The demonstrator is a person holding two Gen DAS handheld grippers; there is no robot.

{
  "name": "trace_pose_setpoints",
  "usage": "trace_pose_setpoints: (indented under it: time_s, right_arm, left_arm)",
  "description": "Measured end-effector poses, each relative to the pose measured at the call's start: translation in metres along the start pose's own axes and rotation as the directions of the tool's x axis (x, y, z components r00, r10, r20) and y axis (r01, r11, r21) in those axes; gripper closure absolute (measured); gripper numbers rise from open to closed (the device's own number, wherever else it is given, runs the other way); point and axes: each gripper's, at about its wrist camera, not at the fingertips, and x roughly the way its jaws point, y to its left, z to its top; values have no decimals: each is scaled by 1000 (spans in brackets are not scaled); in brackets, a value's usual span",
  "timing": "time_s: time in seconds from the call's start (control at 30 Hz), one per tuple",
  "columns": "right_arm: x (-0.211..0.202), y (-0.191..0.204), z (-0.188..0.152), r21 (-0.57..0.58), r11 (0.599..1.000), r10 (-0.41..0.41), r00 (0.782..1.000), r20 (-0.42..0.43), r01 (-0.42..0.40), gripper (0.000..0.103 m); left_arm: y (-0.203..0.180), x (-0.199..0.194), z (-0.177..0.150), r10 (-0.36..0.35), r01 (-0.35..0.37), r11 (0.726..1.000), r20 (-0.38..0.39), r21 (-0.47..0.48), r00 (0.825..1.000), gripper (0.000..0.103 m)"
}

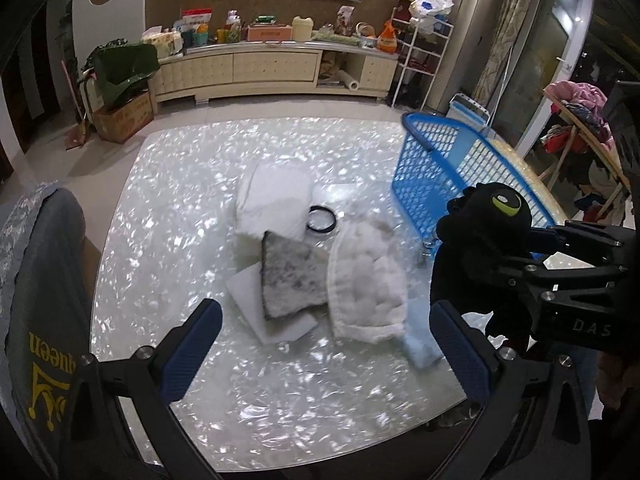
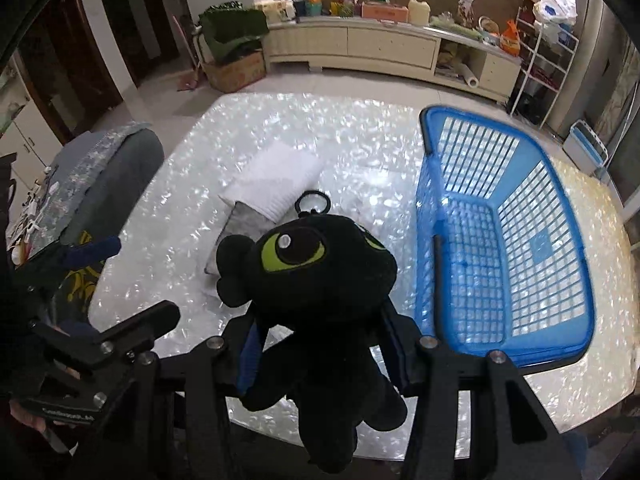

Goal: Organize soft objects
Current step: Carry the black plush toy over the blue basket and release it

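While the right gripper is closing its fingers on the body of a black plush, it is holding the toy up above the table, just left of the blue basket. The basket is standing on the table with nothing inside. The left gripper is hovering wide open over the table and is gripping nothing. Below it, a white cloth, a grey pad, a folded towel and a black ring are lying close together.
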Motion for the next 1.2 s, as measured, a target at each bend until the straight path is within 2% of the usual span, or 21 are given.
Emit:
trace_pose_setpoints:
  time_s: [0.3,0.47,0.7,1.07,1.2]
  right_arm:
    - [-45,-32,8,-17,1000,-11,999,48,12,54]
    - [-50,-59,16,-15,998,-55,996,68,56,54]
    - [-34,-101,28,8,994,-111,992,58,111,54]
    - [9,-119,33,-9,996,-93,995,18,93,54]
    - [34,-127,36,-14,996,-83,996,-31,83,54]
  left_arm:
    - [-28,-1,14,-34,34,999,9,35,999,0]
    - [-41,7,21,-50,50,998,-2,39,999,0]
    - [-54,15,30,-73,74,997,-15,35,997,0]
    - [-63,40,57,-67,67,997,-34,23,997,0]
    - [-67,53,67,-64,65,997,-45,29,997,0]
